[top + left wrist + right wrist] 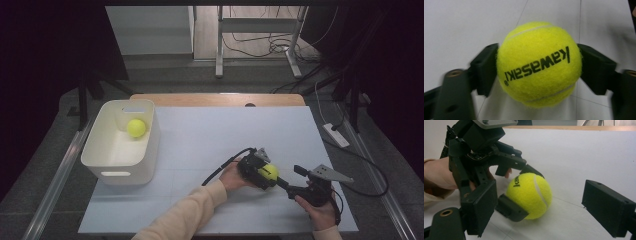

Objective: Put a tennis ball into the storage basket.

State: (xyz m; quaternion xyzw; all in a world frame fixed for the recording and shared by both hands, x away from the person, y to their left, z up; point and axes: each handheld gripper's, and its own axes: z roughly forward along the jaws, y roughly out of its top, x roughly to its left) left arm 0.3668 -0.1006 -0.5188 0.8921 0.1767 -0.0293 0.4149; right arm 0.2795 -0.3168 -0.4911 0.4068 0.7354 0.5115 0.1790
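My left gripper [264, 175] squeezes the fuzzy tennis ball [539, 63] on the white table [210, 135] by its round sides, light and springy, while my right gripper [544, 212] waits wide open.

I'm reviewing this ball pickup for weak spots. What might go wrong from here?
1. The left claw pinches the tennis ball only at its two round sides; on a fast lift it might roll out.
2. The right claw stands open right beside that ball, so a swing toward the white bin may clip it.
3. Another ball already lies in the bin; a drop from height might bounce off it.
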